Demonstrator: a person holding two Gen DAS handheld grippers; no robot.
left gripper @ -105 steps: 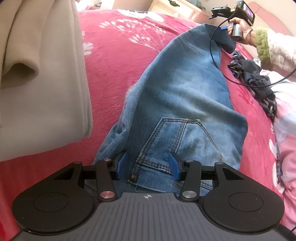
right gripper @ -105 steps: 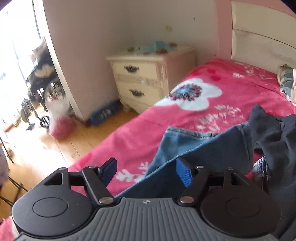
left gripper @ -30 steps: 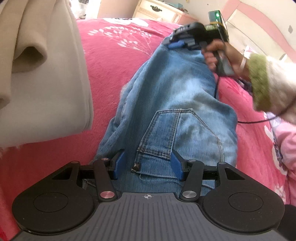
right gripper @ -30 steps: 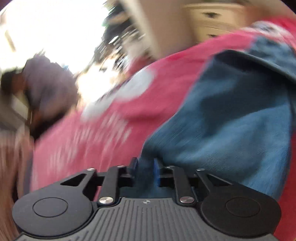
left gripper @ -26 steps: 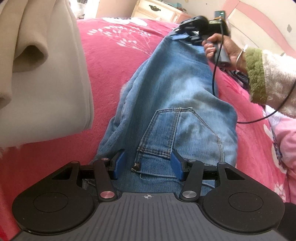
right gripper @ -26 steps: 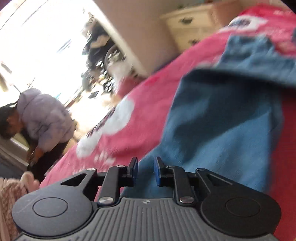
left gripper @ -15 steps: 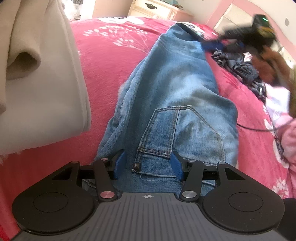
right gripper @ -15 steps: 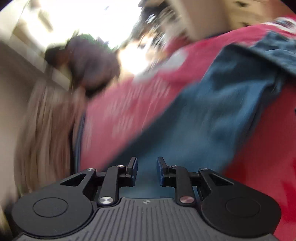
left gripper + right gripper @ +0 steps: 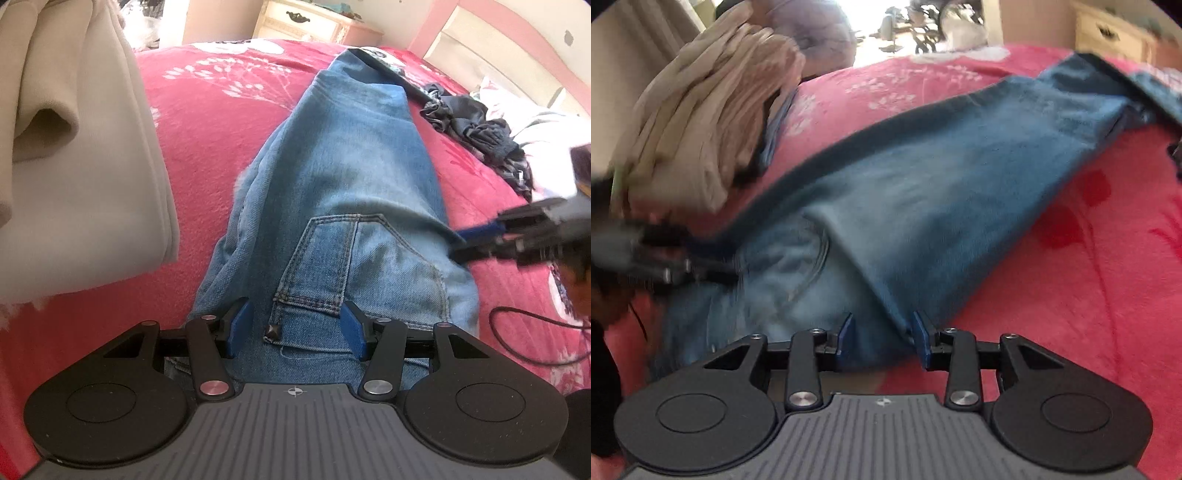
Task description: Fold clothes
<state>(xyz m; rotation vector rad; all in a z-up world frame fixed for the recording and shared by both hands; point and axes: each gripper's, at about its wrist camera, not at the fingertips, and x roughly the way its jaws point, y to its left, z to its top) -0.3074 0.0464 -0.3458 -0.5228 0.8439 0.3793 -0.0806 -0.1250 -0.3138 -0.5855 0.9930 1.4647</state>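
Blue jeans lie lengthwise on the red bedspread, folded leg over leg, back pocket up. My left gripper is open, its jaws either side of the waistband below the pocket. My right gripper is open over the jeans at their near edge by the hip. In the left wrist view the right gripper shows blurred at the jeans' right edge. In the right wrist view the left gripper shows blurred at the waistband.
A stack of folded beige clothes lies left of the jeans, also in the right wrist view. A crumpled dark garment lies far right. A cream nightstand and pink headboard stand beyond. A black cable trails on the bedspread.
My right gripper let go of the leg end at the far side, swung down to the jeans' hip edge and opened wider. My left gripper stayed in place, open at the waistband.
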